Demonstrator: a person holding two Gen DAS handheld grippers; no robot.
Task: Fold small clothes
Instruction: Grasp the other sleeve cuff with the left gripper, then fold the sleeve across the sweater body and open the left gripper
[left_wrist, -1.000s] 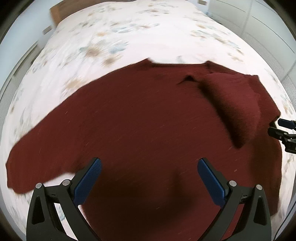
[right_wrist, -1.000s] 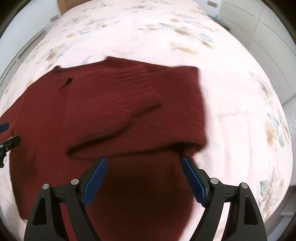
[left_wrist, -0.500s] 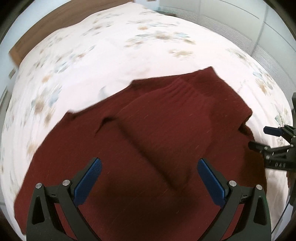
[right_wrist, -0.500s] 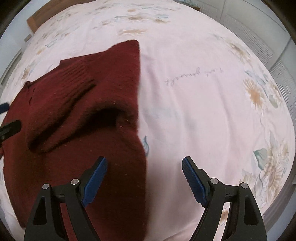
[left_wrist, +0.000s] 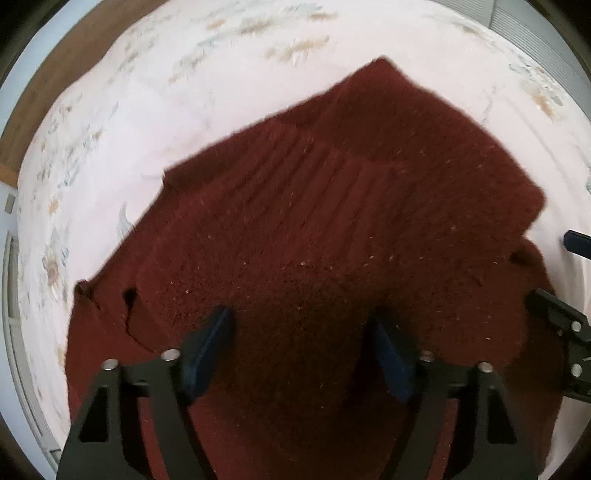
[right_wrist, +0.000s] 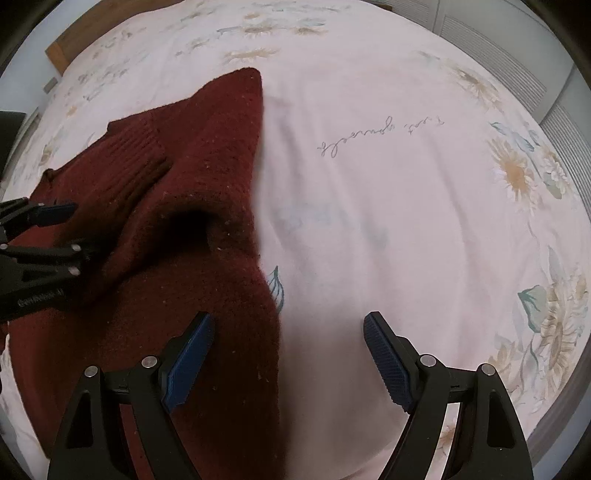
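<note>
Left wrist view: your left gripper hovers low over a dark red knitted sweater spread on a floral bedsheet, jaws apart and holding nothing. The knit fills the frame from 6 o'clock up to a pointed corner at 12 o'clock, with a ribbed panel lying folded across its middle. Your right gripper edges in at 3 o'clock, just beside the sweater's edge. A strip of wooden bed frame shows at 10 o'clock.

Right wrist view: your right gripper straddles the sweater's right edge, jaws apart, one finger over the wool and the other over bare sheet. The garment occupies the frame from 7 to 11 o'clock; a loose fold gapes open near centre-left. Your left gripper sits on the knit at 9 o'clock. Handwritten script printed on the sheet runs at 1 o'clock, sunflowers at 3 o'clock.

The sweater looks soft, thick and limp, likely to sag and drag on the sheet; pinch an edge or hem corner through both layers. Nothing blocks the fold except the bunched pocket, which probably wants flattening first.
</note>
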